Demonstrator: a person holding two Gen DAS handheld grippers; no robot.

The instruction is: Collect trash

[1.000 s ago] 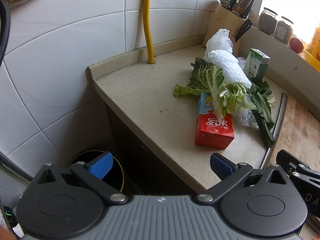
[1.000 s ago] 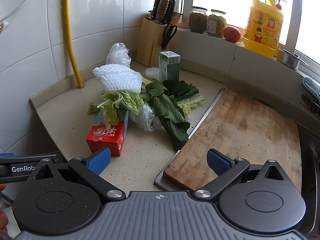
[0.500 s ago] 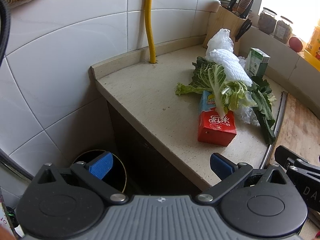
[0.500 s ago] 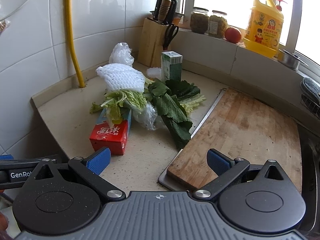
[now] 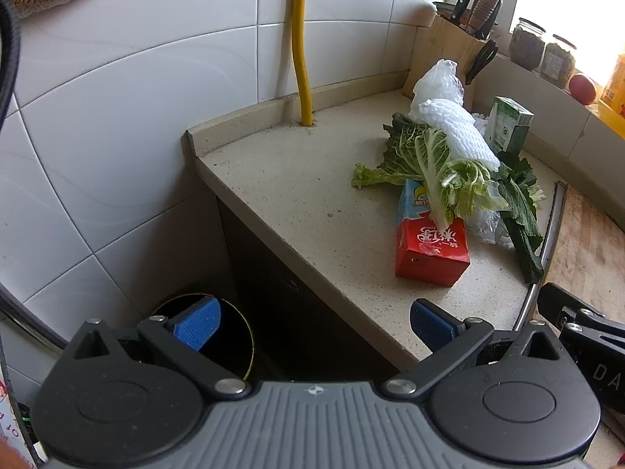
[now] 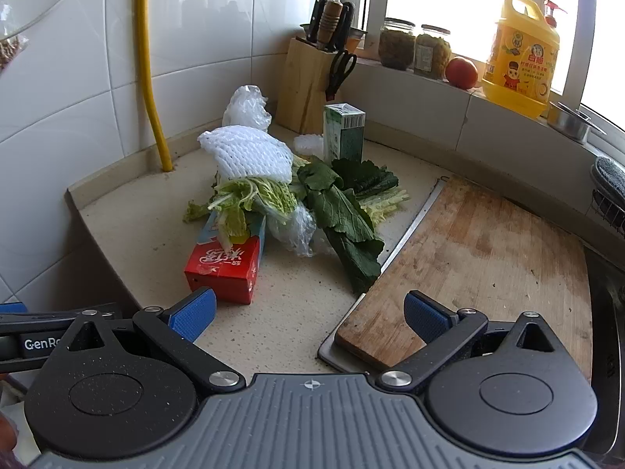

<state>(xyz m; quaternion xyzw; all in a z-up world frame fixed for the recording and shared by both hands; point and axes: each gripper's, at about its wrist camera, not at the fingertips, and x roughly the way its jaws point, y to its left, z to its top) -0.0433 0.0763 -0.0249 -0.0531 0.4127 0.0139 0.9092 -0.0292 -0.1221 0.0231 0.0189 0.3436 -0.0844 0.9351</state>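
Note:
A pile of trash lies on the speckled counter (image 5: 297,195): a red drink carton (image 5: 429,250) (image 6: 224,267) on its side, cabbage leaves (image 5: 433,164) (image 6: 254,195) draped over it, white foam netting (image 5: 457,133) (image 6: 246,152), dark green leaves (image 6: 343,219), clear plastic bags (image 6: 246,107) and an upright green carton (image 6: 343,133). A dark round bin (image 5: 234,336) stands on the floor below the counter's end. My left gripper (image 5: 312,322) is open and empty, in front of the counter edge above the bin. My right gripper (image 6: 308,312) is open and empty, short of the red carton.
A wooden cutting board (image 6: 480,258) lies to the right on a metal rim. A knife block (image 6: 312,78) with scissors stands at the back corner beside a yellow pipe (image 6: 148,66). Jars, a tomato and a yellow detergent jug (image 6: 519,54) line the windowsill.
Both grippers have drifted slightly, so the pile and counter sit a little further right in each view. Both stay open; nothing was picked up.

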